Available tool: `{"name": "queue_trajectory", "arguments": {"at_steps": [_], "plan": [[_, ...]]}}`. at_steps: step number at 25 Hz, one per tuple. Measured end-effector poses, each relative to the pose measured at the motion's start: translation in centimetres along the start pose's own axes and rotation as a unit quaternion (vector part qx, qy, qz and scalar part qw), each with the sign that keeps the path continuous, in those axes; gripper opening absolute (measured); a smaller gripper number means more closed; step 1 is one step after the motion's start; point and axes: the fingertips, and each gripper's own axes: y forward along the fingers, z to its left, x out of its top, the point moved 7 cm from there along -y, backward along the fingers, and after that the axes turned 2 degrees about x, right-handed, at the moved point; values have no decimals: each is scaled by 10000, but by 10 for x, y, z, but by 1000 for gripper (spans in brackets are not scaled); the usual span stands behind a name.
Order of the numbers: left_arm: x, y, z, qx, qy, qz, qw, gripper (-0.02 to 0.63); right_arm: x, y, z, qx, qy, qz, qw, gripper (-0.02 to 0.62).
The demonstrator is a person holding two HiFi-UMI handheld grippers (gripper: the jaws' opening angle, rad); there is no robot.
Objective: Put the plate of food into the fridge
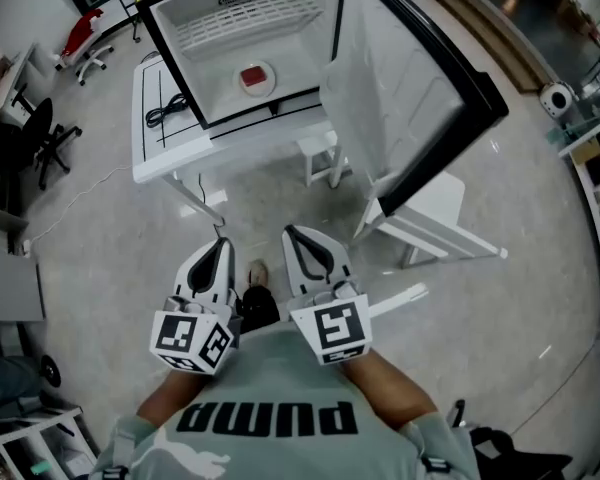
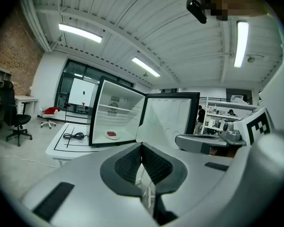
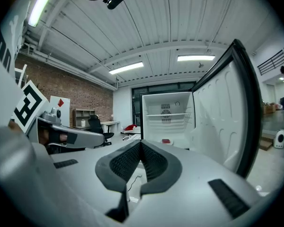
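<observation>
Plate of food [image 1: 257, 78], at the upper centre of the head view, rests on the floor of the fridge [image 1: 205, 78], below the wire shelf [image 1: 248, 13]. The placing itself appears complete. The fridge stands on a white desk [image 1: 165, 153], and its door [image 1: 390, 98] is swung wide toward the right of the frame. Left gripper [image 1: 220, 242] and right gripper [image 1: 291, 232] lie side by side at the lower centre, well apart from the fridge and pointing toward it. The left gripper's fingers [image 2: 128, 164] and the right gripper's fingers [image 3: 151, 162] are pressed together, with nothing between them.

What remains is probably to shut the door. This is best done by the right gripper, which is nearer the door. Its closed fingers should push on the dark outer face near the free edge. The swing should be slow and even, so that the plate does not slide and the fridge does not shift on the desk.
</observation>
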Motion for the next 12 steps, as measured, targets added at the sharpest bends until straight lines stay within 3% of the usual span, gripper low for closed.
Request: {"name": "queue_trajectory", "arguments": {"at_steps": [12], "plan": [[-48,-22,-24,87,-29,179,9998,6,-38,-45,11,98,-8,299,9995,5]]}}
